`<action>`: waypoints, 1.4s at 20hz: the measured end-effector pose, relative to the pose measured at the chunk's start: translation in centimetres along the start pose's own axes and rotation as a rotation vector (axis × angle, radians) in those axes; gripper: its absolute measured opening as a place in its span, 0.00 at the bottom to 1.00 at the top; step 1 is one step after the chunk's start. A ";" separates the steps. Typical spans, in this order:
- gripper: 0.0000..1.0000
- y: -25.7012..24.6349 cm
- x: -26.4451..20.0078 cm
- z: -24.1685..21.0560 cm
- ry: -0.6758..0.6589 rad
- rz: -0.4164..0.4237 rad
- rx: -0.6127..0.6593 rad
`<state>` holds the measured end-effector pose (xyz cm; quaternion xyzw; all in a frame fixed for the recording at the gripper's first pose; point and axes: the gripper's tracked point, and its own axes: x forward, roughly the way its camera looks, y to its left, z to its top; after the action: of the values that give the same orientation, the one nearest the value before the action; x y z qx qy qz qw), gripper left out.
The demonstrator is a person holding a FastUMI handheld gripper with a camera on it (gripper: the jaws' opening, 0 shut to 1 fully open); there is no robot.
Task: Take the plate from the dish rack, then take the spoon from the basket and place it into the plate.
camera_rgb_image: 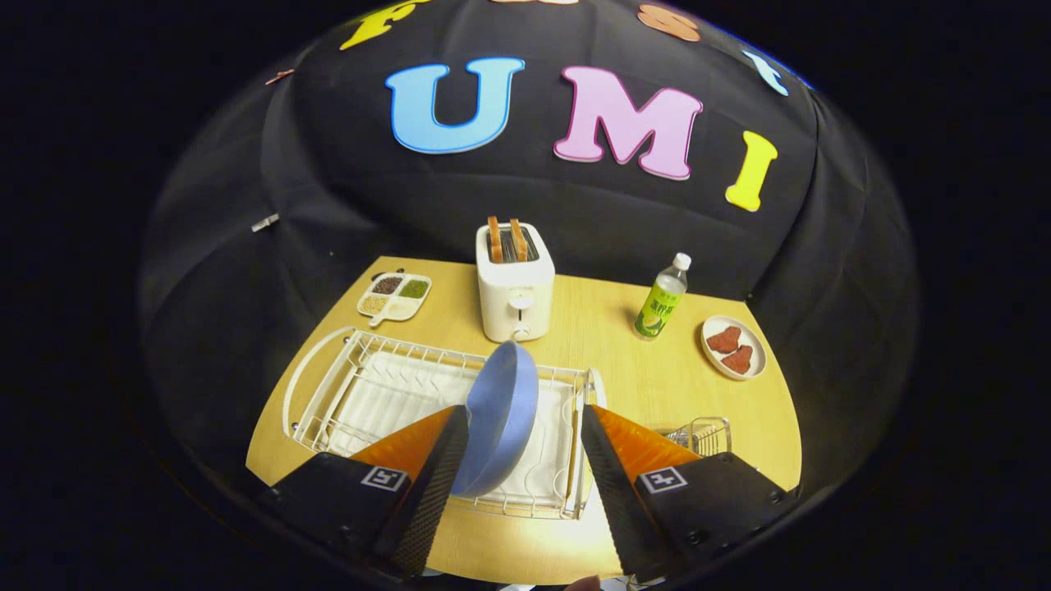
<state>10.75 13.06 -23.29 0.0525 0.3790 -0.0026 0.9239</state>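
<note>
A blue plate stands on edge in the white wire dish rack, near the rack's right end. My gripper is open and hangs over the rack with the plate between its fingers. The left finger lies against the plate's rim, while a gap separates the right finger from the plate. A small wire basket sits on the table to the right of the rack, half hidden behind the right finger; I cannot make out what it holds.
Behind the rack stands a white toaster with two bread slices. A green-labelled bottle and a small dish of red pieces are at the right. A divided tray of grains lies at the back left of the wooden table.
</note>
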 end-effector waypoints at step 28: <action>0.24 -2.5 1.1 -1.8 0.095 0.005 0.303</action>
<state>10.10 10.78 -25.57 0.1921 0.4172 -0.0550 0.8866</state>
